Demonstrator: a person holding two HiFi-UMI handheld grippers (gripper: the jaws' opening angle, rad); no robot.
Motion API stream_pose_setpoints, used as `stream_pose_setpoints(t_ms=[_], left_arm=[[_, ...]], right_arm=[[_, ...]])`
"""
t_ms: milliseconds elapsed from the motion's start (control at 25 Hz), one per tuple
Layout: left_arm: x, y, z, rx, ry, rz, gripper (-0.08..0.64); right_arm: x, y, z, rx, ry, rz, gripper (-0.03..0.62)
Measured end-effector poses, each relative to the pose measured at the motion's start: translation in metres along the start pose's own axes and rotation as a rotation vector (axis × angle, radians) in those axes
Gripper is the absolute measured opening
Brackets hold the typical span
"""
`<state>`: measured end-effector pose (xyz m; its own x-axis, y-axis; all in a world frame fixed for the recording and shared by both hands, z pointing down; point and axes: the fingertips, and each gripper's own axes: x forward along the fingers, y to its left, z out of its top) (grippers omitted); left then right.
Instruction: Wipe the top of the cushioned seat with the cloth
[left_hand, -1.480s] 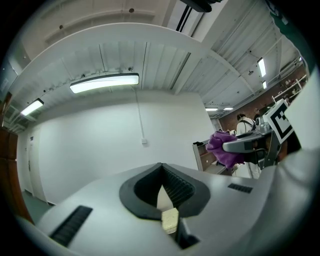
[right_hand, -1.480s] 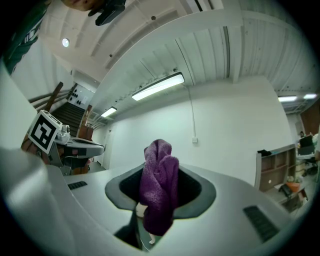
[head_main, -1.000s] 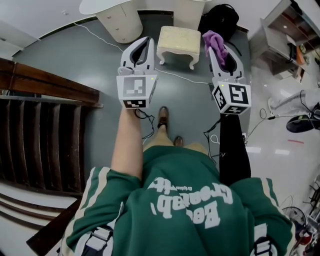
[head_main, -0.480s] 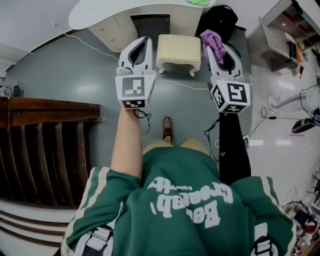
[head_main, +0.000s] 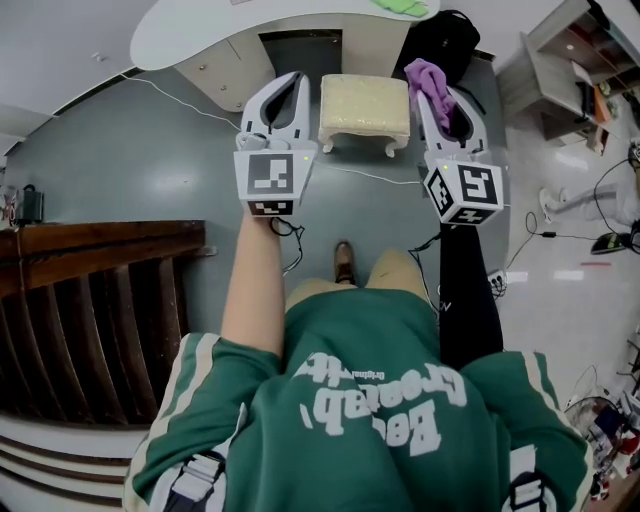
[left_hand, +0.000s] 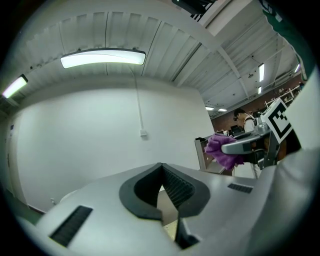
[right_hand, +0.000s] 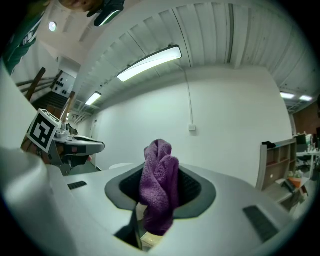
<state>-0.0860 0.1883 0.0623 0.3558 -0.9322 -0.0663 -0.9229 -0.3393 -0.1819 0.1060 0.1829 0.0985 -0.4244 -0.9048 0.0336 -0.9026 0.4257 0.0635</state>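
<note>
Grey floor (head_main: 150, 170) below me. Cream cushioned stool with curved legs (head_main: 365, 100) sits ahead, between my two gripper tips in the head view. Right gripper (head_main: 432, 100) is clamped on a crumpled purple terry cloth (right_hand: 159, 185), which bunches upright past the jaws, off the seat. Left gripper (head_main: 288, 88) is pinched closed with nothing in it.

Purple cloth (head_main: 428, 82) near cushioned seat (head_main: 365, 103)
</note>
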Motion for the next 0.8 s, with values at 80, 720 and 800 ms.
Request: stream_pose_setpoints(t_ms=[80, 720, 800], left_arm=[[0.004, 0.003, -0.003, 0.0, 0.001, -0.01, 0.015], [0.087, 0.031, -0.025, -0.016, -0.021, -0.001, 0.015], [0.105, 0.036, -0.03, -0.018, -0.009, 0.006, 0.015]], right_arm=[[0.005, 0.0, 0.0, 0.011, -0.007, 0.0, 0.143], [0.094, -0.029, -0.022, 0.002, 0.001, 0.045, 0.134], [0.11, -0.037, -0.024, 0.0, 0.009, 0.049, 0.134]])
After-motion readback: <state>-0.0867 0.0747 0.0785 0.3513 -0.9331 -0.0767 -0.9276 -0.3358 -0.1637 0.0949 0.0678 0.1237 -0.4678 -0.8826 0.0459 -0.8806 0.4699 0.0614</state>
